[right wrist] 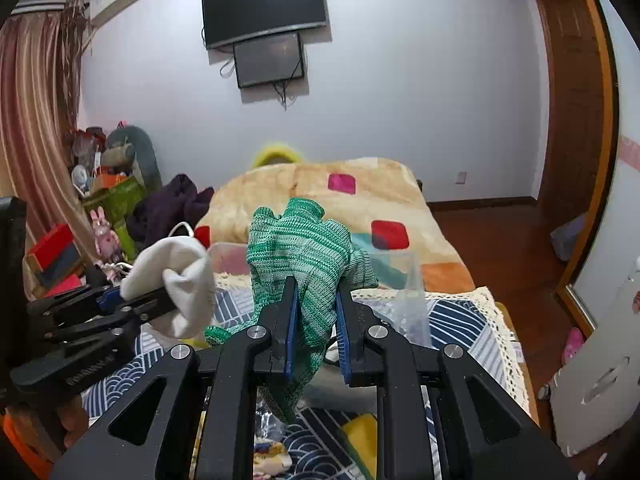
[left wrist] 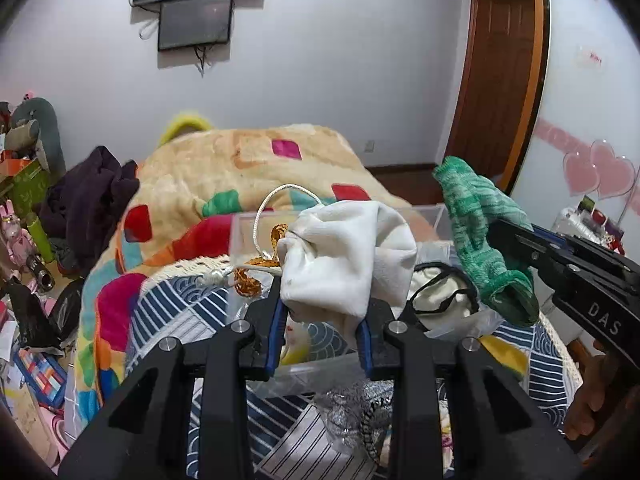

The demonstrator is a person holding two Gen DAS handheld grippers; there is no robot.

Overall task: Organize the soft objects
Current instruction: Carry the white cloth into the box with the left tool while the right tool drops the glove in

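Observation:
My left gripper (left wrist: pixel 322 300) is shut on a bunched white cloth (left wrist: pixel 348 256) and holds it above a clear plastic box (left wrist: pixel 248 224) on the bed. The cloth also shows at the left of the right wrist view (right wrist: pixel 172 276). My right gripper (right wrist: pixel 314 304) is shut on a green knitted glove (right wrist: pixel 300 248) and holds it in the air. The glove (left wrist: pixel 480 232) hangs to the right of the white cloth in the left wrist view. A white cord (left wrist: pixel 276 196) and an orange braid (left wrist: pixel 248 280) lie at the box.
A colourful blanket (left wrist: pixel 240 168) covers the bed, with a blue patterned cover (left wrist: pixel 172 312) nearer me. A dark purple garment (left wrist: pixel 88 200) lies at the left. Clutter and toys (left wrist: pixel 24 220) fill the left floor. A wooden door (left wrist: pixel 500 80) stands at the right.

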